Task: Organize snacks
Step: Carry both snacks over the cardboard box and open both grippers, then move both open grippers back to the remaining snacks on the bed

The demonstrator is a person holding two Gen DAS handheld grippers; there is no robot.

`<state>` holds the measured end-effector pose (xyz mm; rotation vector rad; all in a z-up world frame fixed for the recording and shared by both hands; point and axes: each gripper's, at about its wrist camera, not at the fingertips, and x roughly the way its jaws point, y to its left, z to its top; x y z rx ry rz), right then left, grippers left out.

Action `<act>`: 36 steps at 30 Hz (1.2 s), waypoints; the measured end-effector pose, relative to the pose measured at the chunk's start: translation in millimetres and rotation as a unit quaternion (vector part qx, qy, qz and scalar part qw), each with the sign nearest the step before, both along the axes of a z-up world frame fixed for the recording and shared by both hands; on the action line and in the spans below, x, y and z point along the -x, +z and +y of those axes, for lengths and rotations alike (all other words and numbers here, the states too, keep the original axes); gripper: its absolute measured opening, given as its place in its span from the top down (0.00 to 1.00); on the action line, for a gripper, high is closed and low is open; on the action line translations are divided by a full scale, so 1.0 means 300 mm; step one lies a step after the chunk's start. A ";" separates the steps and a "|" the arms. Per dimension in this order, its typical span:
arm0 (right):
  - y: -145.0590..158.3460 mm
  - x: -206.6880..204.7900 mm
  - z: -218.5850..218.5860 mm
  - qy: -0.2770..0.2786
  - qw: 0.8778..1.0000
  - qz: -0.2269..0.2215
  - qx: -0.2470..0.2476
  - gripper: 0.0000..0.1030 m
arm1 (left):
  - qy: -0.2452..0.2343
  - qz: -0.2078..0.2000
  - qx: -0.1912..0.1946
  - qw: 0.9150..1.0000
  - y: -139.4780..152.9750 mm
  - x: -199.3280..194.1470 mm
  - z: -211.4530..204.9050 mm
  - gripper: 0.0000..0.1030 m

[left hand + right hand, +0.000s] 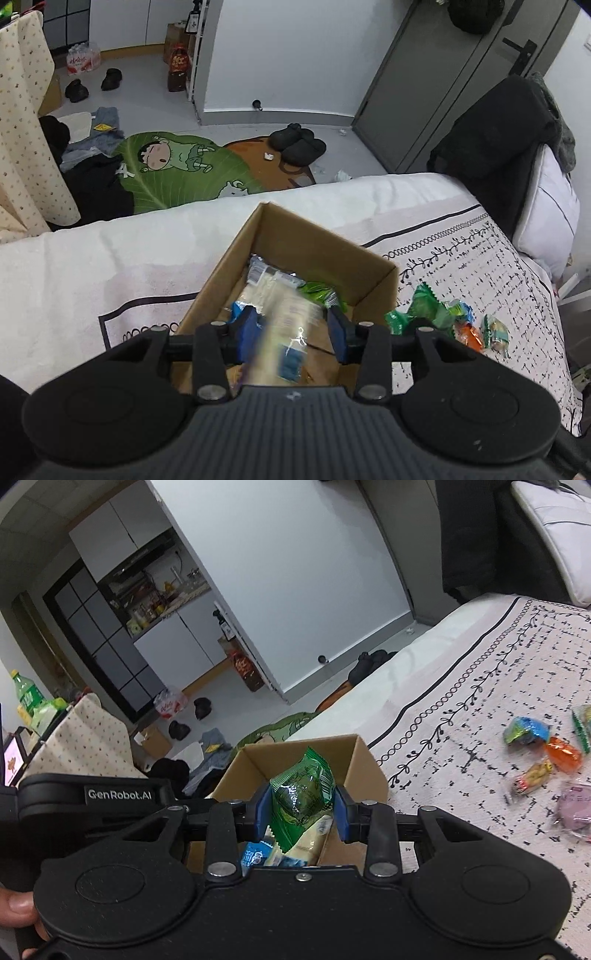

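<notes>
A brown cardboard box (325, 243) stands on the bed and holds several snack packets. My left gripper (293, 326) hovers over the box with its jaws apart. A cream and blue packet (286, 332), blurred by motion, is between the jaws and seems to be dropping into the box. In the right wrist view the box (364, 766) is just ahead. My right gripper (303, 806) is shut on a green snack packet (301, 790) held above the box. A cream and blue packet (295, 847) lies in the box below it.
Loose snack packets lie on the patterned bedcover right of the box: green and orange ones (443, 317), and blue, orange and pink ones (543, 753). Beyond the bed edge are a green rug (177, 166), shoes (297, 142), clothes and a dark chair (498, 147).
</notes>
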<state>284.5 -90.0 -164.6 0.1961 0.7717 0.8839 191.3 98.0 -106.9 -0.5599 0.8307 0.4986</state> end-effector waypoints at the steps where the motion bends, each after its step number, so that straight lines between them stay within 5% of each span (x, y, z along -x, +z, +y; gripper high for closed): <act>1: -0.003 0.001 0.005 0.003 1.000 0.000 0.001 0.67 | 0.006 0.004 -0.002 1.000 -0.001 0.000 0.005 0.56; 7: -0.017 -0.003 0.019 0.006 1.000 0.001 0.008 0.57 | 0.023 0.018 0.002 1.000 -0.018 0.000 0.044 0.48; 19: -0.004 -0.021 -0.060 -0.024 1.000 0.018 0.000 0.54 | 0.020 0.026 -0.003 0.999 -0.012 0.002 0.046 0.28; 27: 0.019 -0.033 -0.132 -0.042 0.999 0.014 0.001 0.38 | 0.007 0.019 -0.015 1.000 0.020 0.001 0.013 0.18; 31: 0.030 -0.034 -0.183 -0.062 0.998 0.008 0.007 0.21 | -0.004 0.018 -0.019 1.000 0.034 -0.013 -0.022 0.13; 36: 0.041 -0.040 -0.254 -0.095 0.995 0.002 0.013 0.17 | -0.025 0.017 -0.025 0.999 0.040 -0.038 -0.077 0.11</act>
